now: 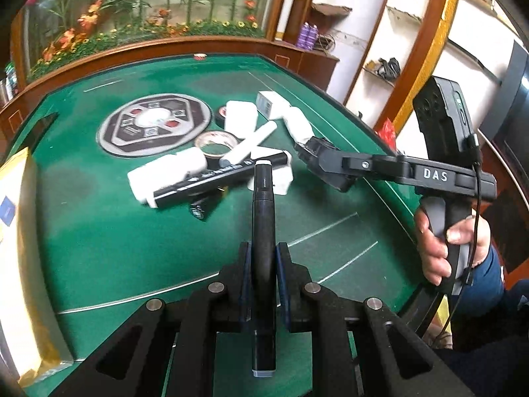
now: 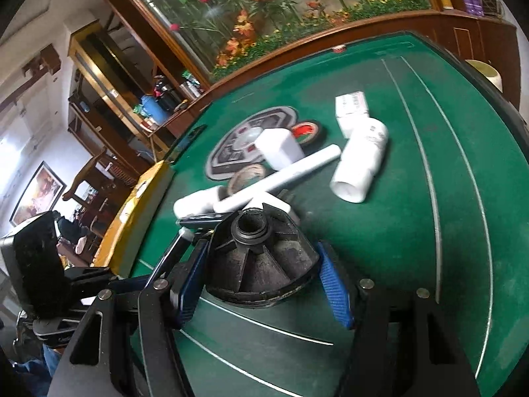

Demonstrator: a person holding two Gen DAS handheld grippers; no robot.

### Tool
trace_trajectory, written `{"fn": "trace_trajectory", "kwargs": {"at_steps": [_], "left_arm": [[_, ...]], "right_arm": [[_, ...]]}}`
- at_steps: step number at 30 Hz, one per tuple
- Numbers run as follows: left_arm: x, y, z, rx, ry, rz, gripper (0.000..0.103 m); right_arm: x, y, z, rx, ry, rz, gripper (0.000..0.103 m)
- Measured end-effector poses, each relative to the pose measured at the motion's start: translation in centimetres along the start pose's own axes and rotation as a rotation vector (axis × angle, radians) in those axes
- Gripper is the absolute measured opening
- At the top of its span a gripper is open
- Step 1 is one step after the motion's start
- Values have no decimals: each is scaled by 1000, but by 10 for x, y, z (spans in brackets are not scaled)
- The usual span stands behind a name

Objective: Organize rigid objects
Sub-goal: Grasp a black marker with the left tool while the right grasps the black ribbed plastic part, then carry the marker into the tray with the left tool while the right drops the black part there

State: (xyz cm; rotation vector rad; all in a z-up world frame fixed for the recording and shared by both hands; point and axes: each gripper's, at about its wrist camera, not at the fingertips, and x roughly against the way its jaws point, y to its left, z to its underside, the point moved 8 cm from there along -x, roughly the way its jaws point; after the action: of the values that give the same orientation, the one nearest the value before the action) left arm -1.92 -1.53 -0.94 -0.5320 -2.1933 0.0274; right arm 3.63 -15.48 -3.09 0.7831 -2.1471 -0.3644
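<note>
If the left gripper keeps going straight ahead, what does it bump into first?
Probably the black marker lying crosswise on the white pieces. The pen held by the left gripper points at it, so the pen's tip would likely touch first, though depth is unclear.

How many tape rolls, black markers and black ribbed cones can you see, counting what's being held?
Tape rolls: 2 (beige tape roll, red-black tape roll)
Black markers: 2 (held marker, lying marker)
Black ribbed cone: 1, held
Total: 5
</note>
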Motion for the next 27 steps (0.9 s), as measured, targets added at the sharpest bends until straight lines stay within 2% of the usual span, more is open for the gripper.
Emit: {"fn": "trace_trajectory", "kwargs": {"at_steps": [12, 27], "left_arm": [[56, 49, -3, 110, -136, -44, 14], [126, 148, 21, 304, -287, -144, 14]], "right_arm": [[-29, 80, -4, 126, 60, -83, 64], [-84, 197, 1, 282, 149, -185, 64]]}}
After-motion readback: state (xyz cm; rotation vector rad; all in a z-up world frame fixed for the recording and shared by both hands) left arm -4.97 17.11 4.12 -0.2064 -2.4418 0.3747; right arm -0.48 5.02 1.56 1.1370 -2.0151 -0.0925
